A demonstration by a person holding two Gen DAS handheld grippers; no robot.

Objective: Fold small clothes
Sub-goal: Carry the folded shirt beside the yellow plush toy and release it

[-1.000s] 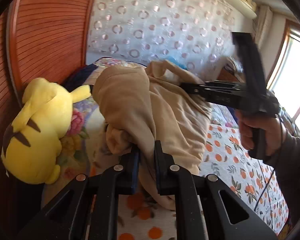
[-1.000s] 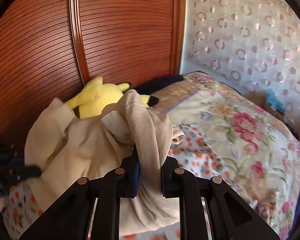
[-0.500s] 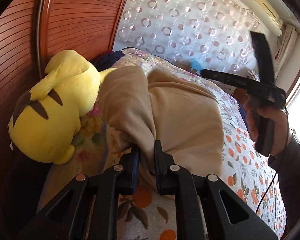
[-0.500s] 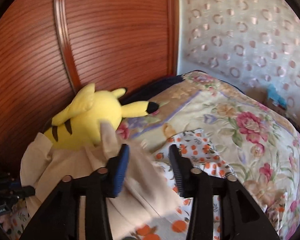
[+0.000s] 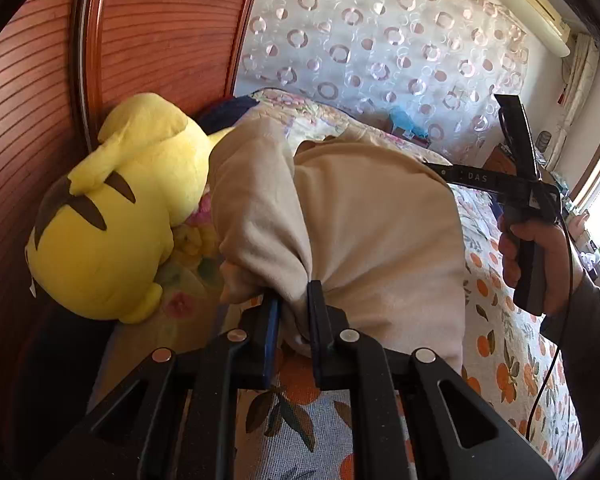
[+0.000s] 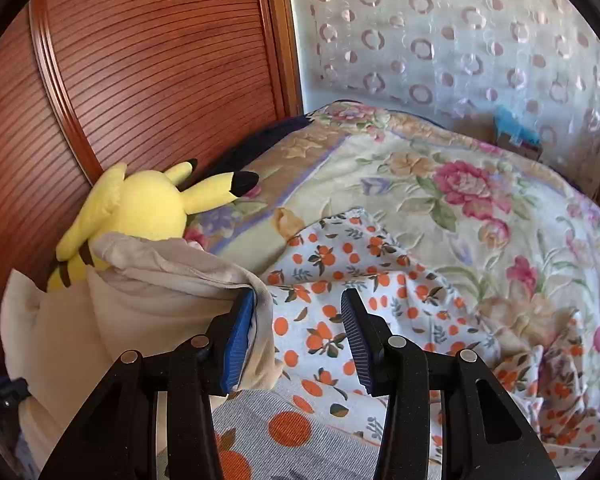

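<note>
A beige garment (image 5: 360, 220) lies bunched on the bed. My left gripper (image 5: 294, 300) is shut on a gathered fold of it at its near edge. In the right wrist view the same beige garment (image 6: 120, 304) lies at the lower left, and its edge drapes against the left finger. My right gripper (image 6: 298, 320) is open and holds nothing, over the orange-print sheet (image 6: 340, 280). In the left wrist view the right gripper tool (image 5: 516, 184) shows held in a hand at the right; its fingers are hidden behind the garment.
A yellow plush toy (image 5: 112, 216) lies against the wooden slatted headboard (image 5: 148, 40), touching the garment; it also shows in the right wrist view (image 6: 140, 208). A floral quilt (image 6: 460, 200) covers the bed's far part. A patterned curtain (image 6: 460, 40) hangs behind.
My right gripper opened and let go of the garment, which dropped to its left. My left gripper kept its grip and moved closer to the plush toy and headboard.
</note>
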